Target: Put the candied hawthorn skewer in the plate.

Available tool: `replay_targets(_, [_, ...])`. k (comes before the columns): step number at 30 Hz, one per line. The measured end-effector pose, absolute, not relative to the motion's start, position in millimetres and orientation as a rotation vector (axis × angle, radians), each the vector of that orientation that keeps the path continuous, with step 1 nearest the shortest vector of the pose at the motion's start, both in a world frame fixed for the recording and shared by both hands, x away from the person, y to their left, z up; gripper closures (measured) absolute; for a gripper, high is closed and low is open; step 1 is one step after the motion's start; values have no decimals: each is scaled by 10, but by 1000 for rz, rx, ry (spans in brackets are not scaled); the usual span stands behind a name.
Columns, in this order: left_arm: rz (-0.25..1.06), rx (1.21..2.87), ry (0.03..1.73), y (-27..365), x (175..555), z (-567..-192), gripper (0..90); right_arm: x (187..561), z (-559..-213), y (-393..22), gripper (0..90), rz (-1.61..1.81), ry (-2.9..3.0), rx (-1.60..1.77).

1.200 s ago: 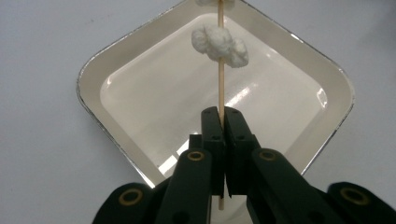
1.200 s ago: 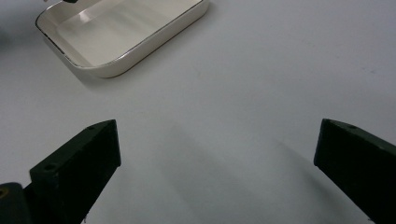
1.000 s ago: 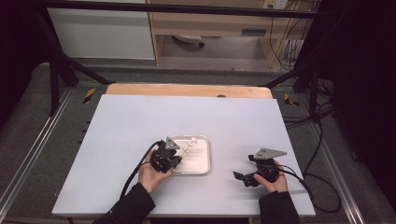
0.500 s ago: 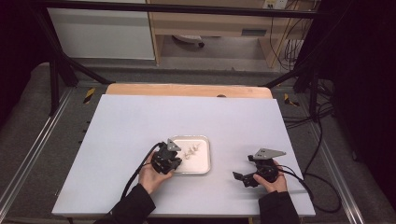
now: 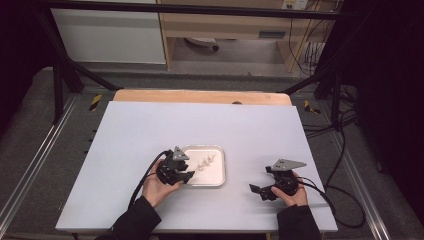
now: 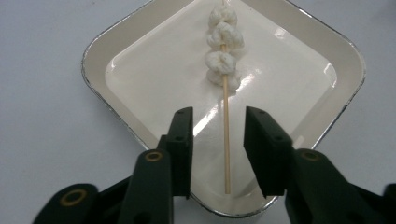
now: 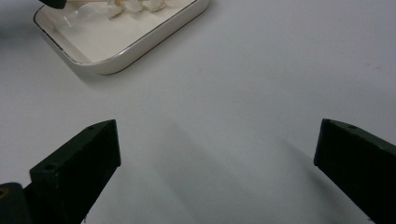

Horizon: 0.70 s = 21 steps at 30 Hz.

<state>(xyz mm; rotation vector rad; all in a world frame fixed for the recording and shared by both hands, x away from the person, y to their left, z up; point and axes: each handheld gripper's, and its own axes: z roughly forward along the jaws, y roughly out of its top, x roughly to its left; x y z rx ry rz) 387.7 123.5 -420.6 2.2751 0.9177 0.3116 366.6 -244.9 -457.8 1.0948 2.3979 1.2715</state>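
Two grippers are in our hands over the pale bench (image 5: 150, 130). Our left gripper (image 6: 218, 135) hangs over the near left corner of a shallow white tray (image 6: 98, 60), which sits a little toward the near edge of the bench, about midway between its left and right edges. Its jaws have just been opening and now stand partly apart, one on either side of the bare wooden stick of a skewer (image 6: 226, 116), with a gap on both sides, so they grip nothing. The skewer lies flat on the tray floor, its four white dumpling-like lumps bunched at the far end and its plain end pointing back toward the tray's near corner, just short of the rim. In the high view the left gripper (image 5: 176, 170) overlaps the tray's left edge (image 5: 205, 184). Our right gripper (image 7: 217, 154) is held well to the right of the tray, near the bench's near edge, with its jaws spread wide over bare surface and nothing between them; the tray's corner (image 7: 107, 65) lies off ahead of it.
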Motion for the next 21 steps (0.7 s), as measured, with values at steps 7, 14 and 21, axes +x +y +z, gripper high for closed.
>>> replay_targets(7, [321,2259,896,1388,3846,-4107,391,3664,-4571,-2455,11,1274,2399,1094])
replay_targets(14, [326,2253,874,1595,3790,-4068,232,3663,-4568,-2457,10,1275,2394,1095])
replay_targets(21, [342,2218,920,1874,3734,-4131,164,3661,-4566,-2458,9,1274,2395,1097])
